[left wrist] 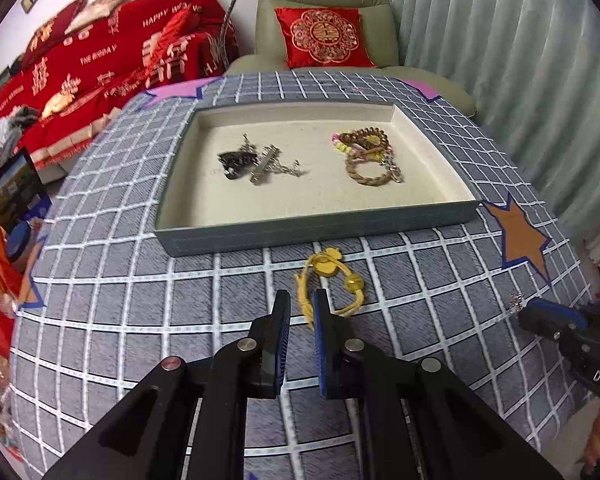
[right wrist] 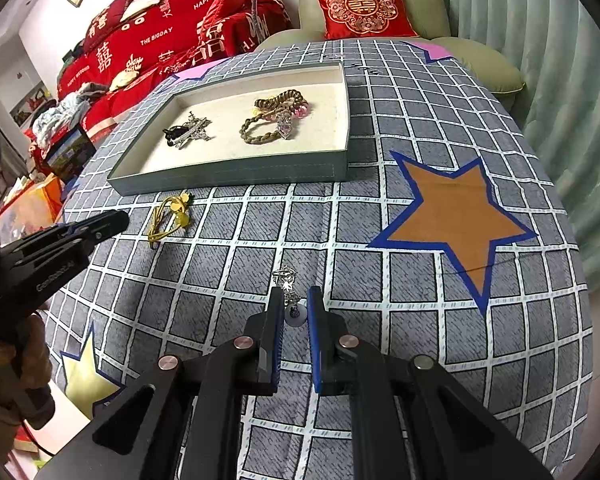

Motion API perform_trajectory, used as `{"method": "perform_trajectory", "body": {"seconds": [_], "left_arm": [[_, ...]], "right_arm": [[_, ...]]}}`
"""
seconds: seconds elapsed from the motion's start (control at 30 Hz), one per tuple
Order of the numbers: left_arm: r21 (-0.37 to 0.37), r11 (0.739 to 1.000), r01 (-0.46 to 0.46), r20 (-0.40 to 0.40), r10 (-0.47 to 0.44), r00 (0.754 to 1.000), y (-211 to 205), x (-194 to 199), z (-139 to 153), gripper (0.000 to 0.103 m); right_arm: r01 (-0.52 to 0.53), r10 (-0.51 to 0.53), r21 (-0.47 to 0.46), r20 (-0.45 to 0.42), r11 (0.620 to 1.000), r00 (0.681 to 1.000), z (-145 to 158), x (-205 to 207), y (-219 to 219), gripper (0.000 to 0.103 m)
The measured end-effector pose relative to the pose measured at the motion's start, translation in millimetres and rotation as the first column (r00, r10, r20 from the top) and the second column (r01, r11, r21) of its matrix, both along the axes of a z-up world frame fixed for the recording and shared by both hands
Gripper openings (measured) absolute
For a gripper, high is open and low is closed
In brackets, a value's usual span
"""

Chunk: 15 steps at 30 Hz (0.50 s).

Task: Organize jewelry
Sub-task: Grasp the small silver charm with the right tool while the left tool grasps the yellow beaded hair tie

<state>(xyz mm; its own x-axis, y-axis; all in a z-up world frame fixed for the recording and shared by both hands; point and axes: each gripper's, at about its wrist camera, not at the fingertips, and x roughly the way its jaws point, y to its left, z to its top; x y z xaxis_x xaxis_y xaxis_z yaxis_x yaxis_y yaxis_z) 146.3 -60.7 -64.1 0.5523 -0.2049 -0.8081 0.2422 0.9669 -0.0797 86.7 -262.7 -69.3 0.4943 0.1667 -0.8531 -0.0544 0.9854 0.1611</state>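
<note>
A yellow cord bracelet with gold beads lies on the checked cloth in front of the tray; it also shows in the right wrist view. My left gripper is open, its tips astride the bracelet's near end. A small silver earring lies on the cloth. My right gripper is open with the earring's lower part between its fingers. The tray holds silver and black clips on the left and braided and beaded bracelets on the right.
The grey checked cloth has star patches, an orange one to the right of my right gripper. A green armchair with a red cushion stands behind the table, a red-covered sofa to the left, a curtain on the right.
</note>
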Motion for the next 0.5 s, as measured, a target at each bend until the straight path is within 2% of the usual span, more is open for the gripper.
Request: {"method": "perform_trajectory", "body": {"seconds": [0.07,0.1,0.13,0.23,0.5], "left_arm": [[0.001,1.0,-0.01,-0.003,0.01,1.0,-1,2,-2,0.021],[0.003,1.0,-0.012,-0.004,0.012,1.0,-1,2,-3,0.042],[0.01,1.0,-0.025,-0.016,0.026,1.0,-1,5,-5,0.1],[0.036,0.997,-0.069,0.008,0.068,0.998,1,4,-5,0.103],[0.082,0.994,-0.075,-0.054,0.08,0.995,-16,27,-29,0.103]], "right_arm": [[0.001,-0.001,0.002,0.002,1.0,1.0,1,0,-1,0.012],[0.002,-0.002,0.003,0.002,1.0,1.0,1,0,-2,0.012],[0.003,-0.003,0.006,0.003,1.0,1.0,1,-1,-3,0.012],[0.006,-0.006,0.014,0.006,1.0,1.0,2,-1,-5,0.012],[0.014,-0.015,0.036,0.003,0.999,1.0,0,0,-11,0.012]]}}
